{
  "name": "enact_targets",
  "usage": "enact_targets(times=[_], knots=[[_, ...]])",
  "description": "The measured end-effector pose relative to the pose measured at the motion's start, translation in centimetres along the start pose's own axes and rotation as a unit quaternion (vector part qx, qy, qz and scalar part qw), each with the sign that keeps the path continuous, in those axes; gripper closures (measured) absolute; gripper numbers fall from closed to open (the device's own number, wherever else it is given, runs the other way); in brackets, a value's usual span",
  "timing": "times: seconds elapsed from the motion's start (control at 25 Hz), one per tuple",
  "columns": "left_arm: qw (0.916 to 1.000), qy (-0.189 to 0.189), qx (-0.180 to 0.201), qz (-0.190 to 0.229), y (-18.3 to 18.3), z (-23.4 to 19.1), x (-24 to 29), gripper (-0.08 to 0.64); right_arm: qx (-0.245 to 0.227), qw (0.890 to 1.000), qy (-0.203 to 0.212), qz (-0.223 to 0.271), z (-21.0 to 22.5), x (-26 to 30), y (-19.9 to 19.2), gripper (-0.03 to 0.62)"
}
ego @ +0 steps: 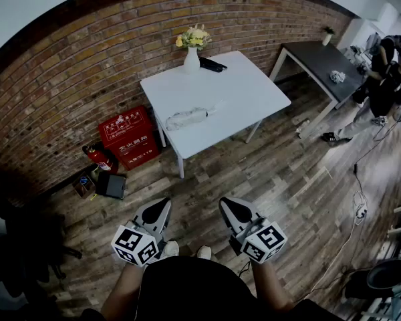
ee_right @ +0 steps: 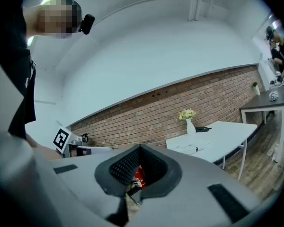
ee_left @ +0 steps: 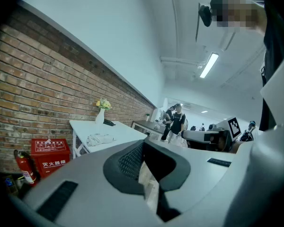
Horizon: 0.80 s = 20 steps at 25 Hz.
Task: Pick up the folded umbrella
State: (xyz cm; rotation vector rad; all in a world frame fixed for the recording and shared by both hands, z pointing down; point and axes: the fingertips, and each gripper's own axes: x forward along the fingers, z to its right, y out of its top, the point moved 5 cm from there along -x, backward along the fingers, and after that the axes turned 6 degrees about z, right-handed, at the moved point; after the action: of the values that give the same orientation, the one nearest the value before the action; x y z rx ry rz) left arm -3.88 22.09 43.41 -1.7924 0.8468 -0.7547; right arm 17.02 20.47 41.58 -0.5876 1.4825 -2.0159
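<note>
The folded umbrella (ego: 187,118), pale grey-white, lies near the front edge of a white table (ego: 240,92) by the brick wall. It also shows small in the left gripper view as the umbrella (ee_left: 99,138) and faintly in the right gripper view as the umbrella (ee_right: 191,147). My left gripper (ego: 159,206) and right gripper (ego: 228,206) are held side by side close to my body, well short of the table, over the wooden floor. Both are shut with nothing between the jaws, which meet in the left gripper (ee_left: 143,144) and right gripper (ee_right: 139,148) views.
A vase of flowers (ego: 192,53) and a black object (ego: 212,65) stand at the table's far edge. A red fire box (ego: 128,137), an extinguisher (ego: 100,156) and a black case (ego: 111,184) sit left of the table. A dark table (ego: 321,60), people (ego: 384,79) and floor cables (ego: 357,212) are at the right.
</note>
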Motion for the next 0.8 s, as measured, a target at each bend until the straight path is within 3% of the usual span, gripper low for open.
enact_targets(times=[0.8], knots=[[0.9992, -0.017, 0.036, -0.008, 1.2, -5.7, -2.2, 0.546, 0.017, 0.999, -0.046, 0.013, -2.2, 3.2, -1.0, 0.570]])
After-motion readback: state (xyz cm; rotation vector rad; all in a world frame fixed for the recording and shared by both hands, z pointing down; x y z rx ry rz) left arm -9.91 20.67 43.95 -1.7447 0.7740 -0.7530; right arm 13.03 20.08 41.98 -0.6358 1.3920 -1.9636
